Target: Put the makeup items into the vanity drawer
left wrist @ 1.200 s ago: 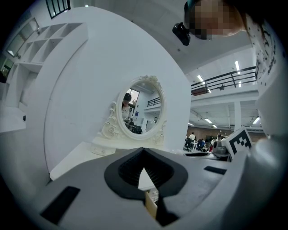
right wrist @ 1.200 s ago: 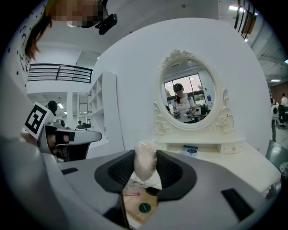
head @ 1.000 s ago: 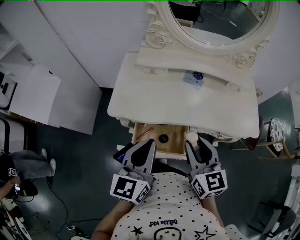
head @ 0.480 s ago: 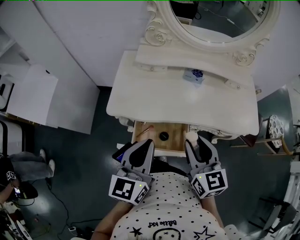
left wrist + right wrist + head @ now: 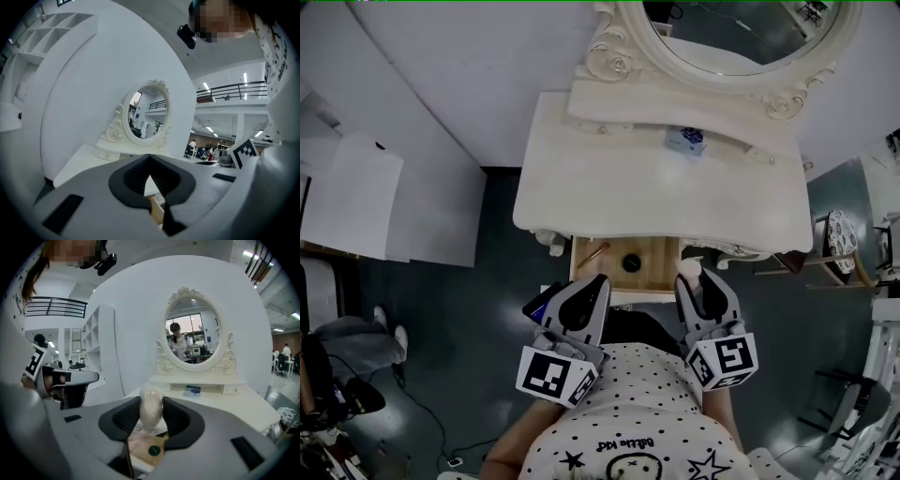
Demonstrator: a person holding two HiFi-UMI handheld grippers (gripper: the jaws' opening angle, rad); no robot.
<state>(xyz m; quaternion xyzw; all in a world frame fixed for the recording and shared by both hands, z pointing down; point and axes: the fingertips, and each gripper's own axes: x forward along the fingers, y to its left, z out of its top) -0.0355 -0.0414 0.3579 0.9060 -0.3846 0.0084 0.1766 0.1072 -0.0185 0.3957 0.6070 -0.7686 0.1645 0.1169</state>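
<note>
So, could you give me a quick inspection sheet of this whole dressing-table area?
Surface: white vanity top, bare except a small blue-and-white box on its shelf.
Job's things: open drawer holds a round dark pot and a thin stick; wrapped pale sponge in right gripper.
Clutter: nothing seen.
Grippers: left gripper fingers together, empty; right shut on the sponge.
Cables: thin cable on floor, left.
Surroundings: oval mirror, patterned stool at right.

The left gripper (image 5: 150,163) faces the white vanity (image 5: 86,161), jaws meeting at the tips with nothing between them. An oval mirror (image 5: 147,112) in a carved frame stands at the vanity's back edge. Below the front edge, a corner of the wooden drawer (image 5: 157,212) shows through the slit between the jaws.
</note>
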